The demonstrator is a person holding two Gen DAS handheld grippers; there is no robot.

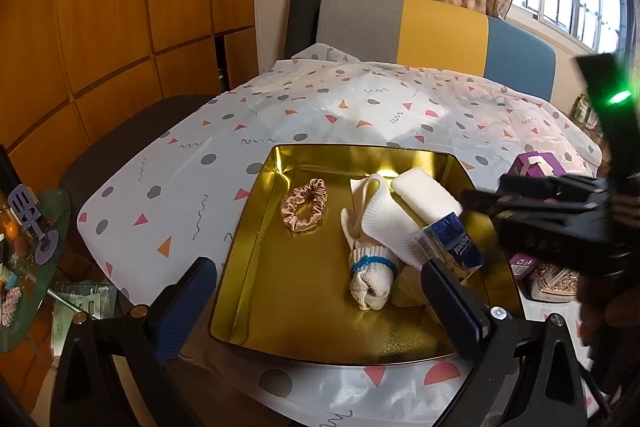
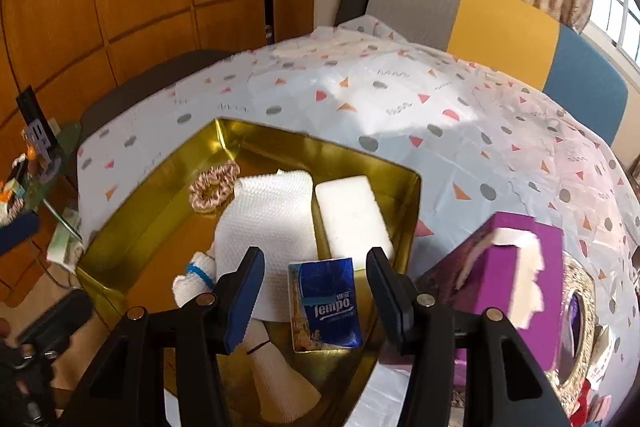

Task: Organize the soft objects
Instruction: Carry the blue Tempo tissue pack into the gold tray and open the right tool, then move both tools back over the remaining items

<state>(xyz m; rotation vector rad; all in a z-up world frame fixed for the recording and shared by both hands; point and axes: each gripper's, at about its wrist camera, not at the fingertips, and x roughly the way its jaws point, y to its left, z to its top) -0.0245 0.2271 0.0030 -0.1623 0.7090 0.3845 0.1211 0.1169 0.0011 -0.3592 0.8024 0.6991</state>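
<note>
Left wrist view: the left gripper hangs over the shiny gold metal tin with its fingers spread wide and nothing between them. Inside the tin sit a pink satin scrunchie, a rolled white sock with a blue band and a white foam block.

Right wrist view: the right gripper is also spread, and the blue Tempo tissue pack lies between its fingers at the tin's near edge, apparently not pinched. If it's just been dropped, best to lift straight up, clear of the white paper towel.
</note>
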